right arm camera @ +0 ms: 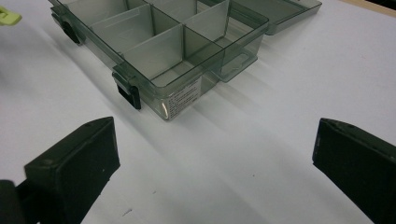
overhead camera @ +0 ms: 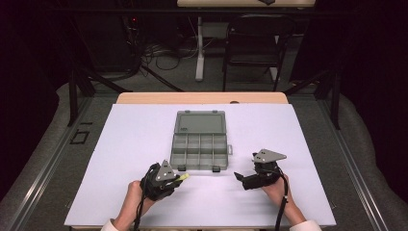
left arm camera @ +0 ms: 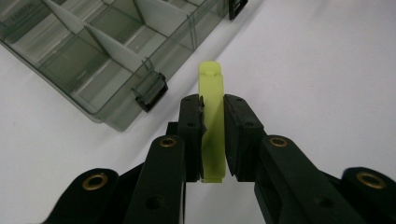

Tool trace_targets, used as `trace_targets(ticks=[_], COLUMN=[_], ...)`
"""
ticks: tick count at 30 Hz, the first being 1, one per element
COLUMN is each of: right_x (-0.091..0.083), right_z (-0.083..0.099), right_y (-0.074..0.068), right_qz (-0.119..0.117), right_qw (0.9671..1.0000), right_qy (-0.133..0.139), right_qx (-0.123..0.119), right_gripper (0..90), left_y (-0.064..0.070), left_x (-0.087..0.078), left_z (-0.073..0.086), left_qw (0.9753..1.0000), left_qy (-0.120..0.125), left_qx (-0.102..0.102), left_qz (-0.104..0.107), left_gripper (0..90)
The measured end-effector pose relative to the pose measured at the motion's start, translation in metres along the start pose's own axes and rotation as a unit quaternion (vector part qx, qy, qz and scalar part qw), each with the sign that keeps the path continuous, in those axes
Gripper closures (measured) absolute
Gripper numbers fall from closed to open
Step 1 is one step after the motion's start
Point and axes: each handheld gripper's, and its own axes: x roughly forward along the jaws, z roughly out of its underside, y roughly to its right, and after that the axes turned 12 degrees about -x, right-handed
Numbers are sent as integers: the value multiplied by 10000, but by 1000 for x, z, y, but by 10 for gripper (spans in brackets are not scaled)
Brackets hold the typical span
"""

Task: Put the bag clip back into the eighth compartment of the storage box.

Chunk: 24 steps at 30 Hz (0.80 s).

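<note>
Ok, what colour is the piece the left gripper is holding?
Yellow-green. The piece shows best in the left gripper view, clamped between the left gripper's black fingers.

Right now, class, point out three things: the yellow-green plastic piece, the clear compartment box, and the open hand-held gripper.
yellow-green plastic piece (left arm camera: 211, 79), left gripper view, its upper end above the jaws.
clear compartment box (overhead camera: 198, 165), high view, its near front wall.
right hand-held gripper (right arm camera: 212, 151), right gripper view, midway between its spread jaws.

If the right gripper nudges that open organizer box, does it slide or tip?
Probably slides: the organizer box sits low and flat on the smooth white table. It looks light, with thin clear plastic walls and empty compartments, so the open right gripper would need little force. The opened lid lies flat behind it and may drag or swing the box slightly.
</note>
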Motion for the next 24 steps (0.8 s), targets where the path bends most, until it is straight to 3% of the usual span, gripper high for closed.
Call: trace_targets(ticks=[6,24], right_x=[-1,0], right_z=[0,1], right_y=[1,0], right_qz=[14,-1], right_qw=[10000,10000], right_qy=[0,-13], right_qx=[-11,-20], right_gripper=[0,0], left_y=[3,3], left_x=[0,-2], left_z=[-10,-31], left_qw=[9999,9994], left_qy=[22,172], left_qx=[160,300], left_qz=[-15,-90], left_gripper=[778,778])
